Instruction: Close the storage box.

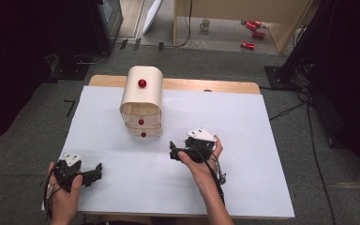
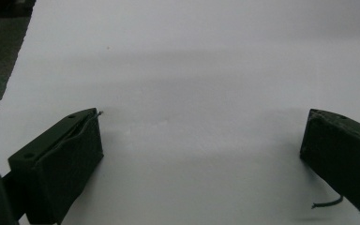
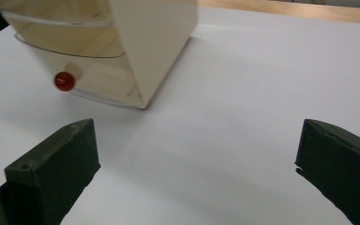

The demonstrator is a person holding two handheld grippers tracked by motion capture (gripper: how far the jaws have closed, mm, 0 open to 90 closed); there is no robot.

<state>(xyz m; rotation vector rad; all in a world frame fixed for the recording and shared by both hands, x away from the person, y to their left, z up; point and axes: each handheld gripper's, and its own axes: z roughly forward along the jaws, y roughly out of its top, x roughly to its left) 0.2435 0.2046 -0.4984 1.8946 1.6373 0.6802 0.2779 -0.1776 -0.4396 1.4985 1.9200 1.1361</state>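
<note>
Here the right claw [image 1: 172, 151], jaws spread wide and empty, sits near five o'clock of the drawer cabinet [image 1: 141, 101] at the worktop's [image 1: 243, 136] centre, presumably clear of its red knobs, while the left claw [image 1: 98, 169] rests wide open at seven o'clock.

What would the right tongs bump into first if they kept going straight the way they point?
Probably the small drawer cabinet. The right tongs stand open over the white sheet, with the cabinet's corner just left of their line. They might graze it or slide past; depth is hard to judge.
</note>
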